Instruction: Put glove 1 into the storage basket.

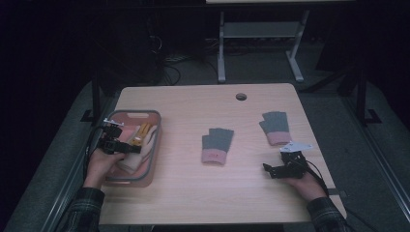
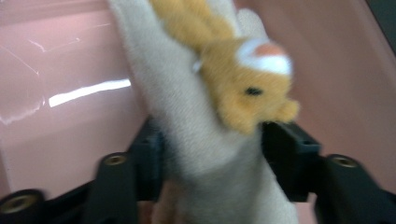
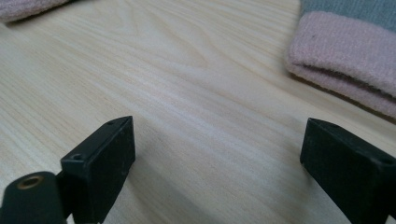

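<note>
Left gripper view: left claw (image 2: 212,154) straddles a cream glove (image 2: 187,126) loosely (over pink basket (image 2: 70,121)), jaws apart.

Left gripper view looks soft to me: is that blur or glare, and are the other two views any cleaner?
Left gripper view: the cream glove with its orange animal face is smeared by blur, and glare streaks the pink basket wall. Right gripper view: wood grain sharp, jaws soft. High view: dim, dark surroundings, table evenly lit.
</note>
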A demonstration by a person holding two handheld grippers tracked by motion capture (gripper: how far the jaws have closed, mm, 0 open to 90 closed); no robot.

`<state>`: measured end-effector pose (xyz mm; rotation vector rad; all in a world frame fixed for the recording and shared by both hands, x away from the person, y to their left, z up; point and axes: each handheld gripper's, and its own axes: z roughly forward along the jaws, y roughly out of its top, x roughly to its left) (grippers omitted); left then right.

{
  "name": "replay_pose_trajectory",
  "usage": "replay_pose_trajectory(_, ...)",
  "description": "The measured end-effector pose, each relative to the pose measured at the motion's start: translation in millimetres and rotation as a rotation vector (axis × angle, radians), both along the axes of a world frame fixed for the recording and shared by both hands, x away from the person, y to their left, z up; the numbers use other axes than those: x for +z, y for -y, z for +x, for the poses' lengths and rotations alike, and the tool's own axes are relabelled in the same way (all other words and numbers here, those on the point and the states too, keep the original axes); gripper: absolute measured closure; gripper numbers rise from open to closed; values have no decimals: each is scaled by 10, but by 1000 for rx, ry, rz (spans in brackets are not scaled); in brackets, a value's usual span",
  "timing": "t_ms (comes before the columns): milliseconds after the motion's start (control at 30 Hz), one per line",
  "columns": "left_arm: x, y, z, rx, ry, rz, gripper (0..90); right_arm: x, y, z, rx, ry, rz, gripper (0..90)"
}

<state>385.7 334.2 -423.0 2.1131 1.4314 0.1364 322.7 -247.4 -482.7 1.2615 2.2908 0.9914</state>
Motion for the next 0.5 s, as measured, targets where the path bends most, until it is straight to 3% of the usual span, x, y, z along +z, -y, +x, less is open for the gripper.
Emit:
replay_pose_trajectory(33,7,5,-5,4,12,9,298,0,-1,0,0,0,1,98)
replay_pose_trajectory(167,36,-9,-11,9,27,18,167,0,-1,0,0,0,1,98)
replay_pose_trajectory(500,316,-44,-69,6,130,11,147,0,0,0,0,0,0,98)
